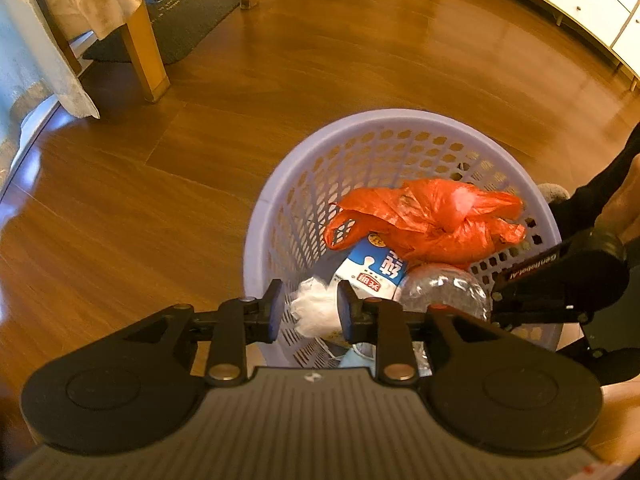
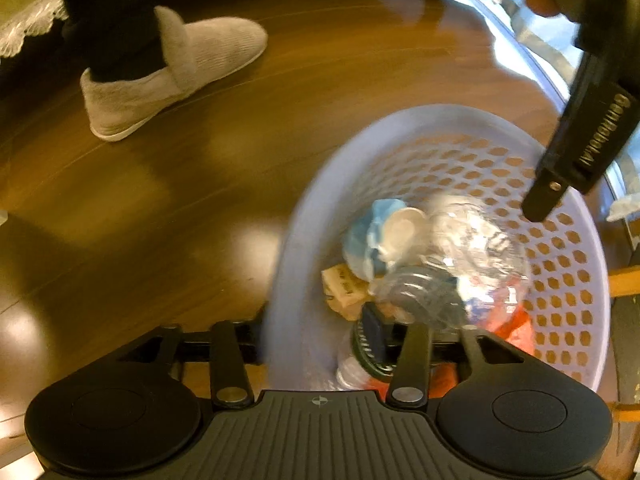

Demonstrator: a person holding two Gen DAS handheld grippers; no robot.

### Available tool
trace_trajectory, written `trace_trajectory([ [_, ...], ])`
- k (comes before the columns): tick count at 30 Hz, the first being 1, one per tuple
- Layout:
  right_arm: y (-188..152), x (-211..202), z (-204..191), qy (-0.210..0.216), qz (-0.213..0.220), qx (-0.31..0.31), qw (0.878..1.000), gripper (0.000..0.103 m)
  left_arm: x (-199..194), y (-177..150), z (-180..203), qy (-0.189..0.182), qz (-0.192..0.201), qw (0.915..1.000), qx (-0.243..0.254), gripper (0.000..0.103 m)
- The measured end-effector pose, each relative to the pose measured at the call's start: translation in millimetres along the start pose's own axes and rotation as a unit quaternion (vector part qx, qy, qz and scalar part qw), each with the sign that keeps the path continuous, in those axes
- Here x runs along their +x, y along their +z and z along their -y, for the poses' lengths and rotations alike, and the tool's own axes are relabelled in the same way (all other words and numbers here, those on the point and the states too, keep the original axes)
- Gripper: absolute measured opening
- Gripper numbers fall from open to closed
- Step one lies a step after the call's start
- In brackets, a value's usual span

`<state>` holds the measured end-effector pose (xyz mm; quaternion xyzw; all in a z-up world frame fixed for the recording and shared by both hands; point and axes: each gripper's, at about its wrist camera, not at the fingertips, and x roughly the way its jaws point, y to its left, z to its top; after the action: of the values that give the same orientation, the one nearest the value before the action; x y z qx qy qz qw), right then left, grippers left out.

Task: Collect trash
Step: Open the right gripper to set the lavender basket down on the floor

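Your left tongs [image 1: 306,310] hang released over the tissue wad [image 1: 316,308]; your right tongs [image 2: 316,340] straddle the lavender basket [image 2: 576,248] rim and could tip it.

**What we can read**

We read "GenRobot.AI" in white letters on the black body of the right gripper [image 1: 560,280], seen upside down from the left wrist view; the same lettering runs along the black body of the left gripper [image 2: 580,140] in the right wrist view, though there it is blurred. On the blue-and-white milk carton [image 1: 370,268] in the basket we see large white Chinese characters and a red label; we cannot read them with certainty.
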<state>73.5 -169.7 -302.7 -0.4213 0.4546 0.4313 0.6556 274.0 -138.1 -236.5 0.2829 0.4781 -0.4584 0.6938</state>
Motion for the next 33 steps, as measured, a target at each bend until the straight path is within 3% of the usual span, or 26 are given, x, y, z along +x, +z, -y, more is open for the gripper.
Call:
trace_trajectory([
  [2,0.1,3.4,-8.0,0.006,-0.003,-0.002,1.000,0.056,1.4,-0.8,0.5,-0.004,0.000,1.0000,0.000,0.024],
  [15,9.9,-5.5,-22.5,-0.009,0.013,0.022,1.000,0.056,-7.5,-10.8,7.7,-0.010,0.008,0.9998,-0.012,0.027],
  [33,2.9,-53.7,-14.9,-0.036,0.040,0.130,0.990,0.056,-48.8,-27.7,15.5,0.008,0.021,0.9976,-0.065,0.033],
])
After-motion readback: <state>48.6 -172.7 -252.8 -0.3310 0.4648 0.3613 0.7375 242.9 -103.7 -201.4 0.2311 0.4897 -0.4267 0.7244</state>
